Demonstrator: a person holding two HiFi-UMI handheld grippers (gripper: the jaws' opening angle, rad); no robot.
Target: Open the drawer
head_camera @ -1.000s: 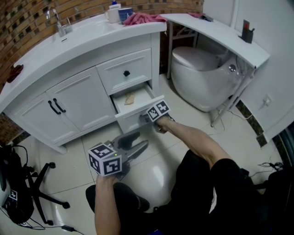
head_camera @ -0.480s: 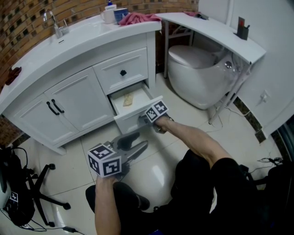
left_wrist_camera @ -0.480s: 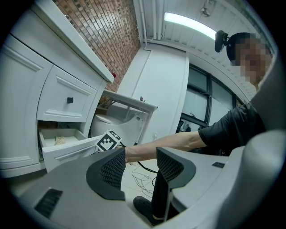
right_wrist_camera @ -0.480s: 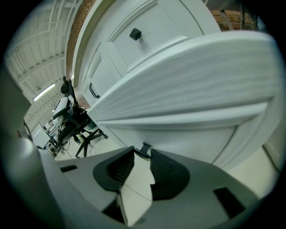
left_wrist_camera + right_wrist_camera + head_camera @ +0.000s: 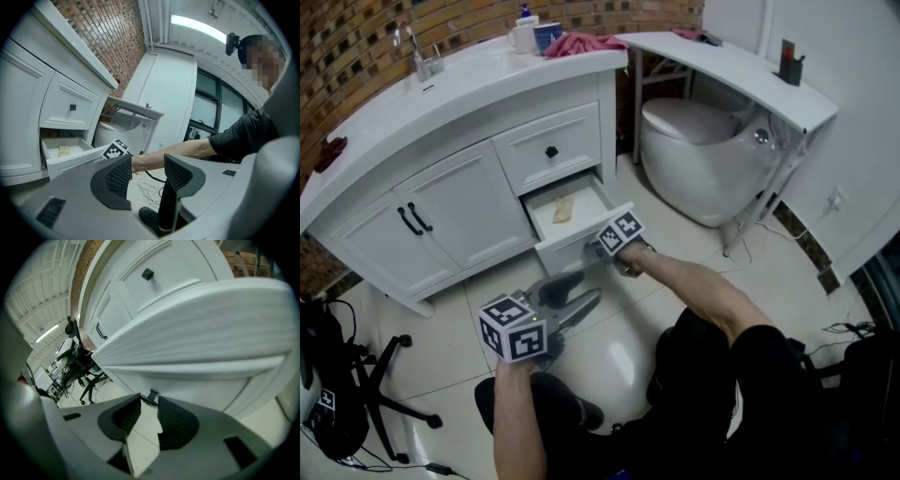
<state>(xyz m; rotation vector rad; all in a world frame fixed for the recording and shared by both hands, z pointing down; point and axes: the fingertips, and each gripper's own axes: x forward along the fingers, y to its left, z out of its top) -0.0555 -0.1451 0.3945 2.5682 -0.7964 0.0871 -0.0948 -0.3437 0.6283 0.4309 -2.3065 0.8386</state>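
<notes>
1. The lower white wooden drawer (image 5: 565,255) of the white vanity cabinet (image 5: 459,206) is shown pulled partly out, with a small beige object (image 5: 563,208) lying inside.
2. Its small black knob (image 5: 152,395) is pinched between the jaws of the right gripper (image 5: 149,404).
3. The left gripper (image 5: 146,174) is held above the pale tiled floor (image 5: 450,309), jaws spread and empty.

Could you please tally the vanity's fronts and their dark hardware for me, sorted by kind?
Drawers: 2 (upper drawer shut, lower drawer pulled open)
Cabinet doors: 2 (left door, right door)
Knobs: 2 (upper knob, lower knob)
Bar handles: 2 (left handle, right handle)
Total: 8
</notes>
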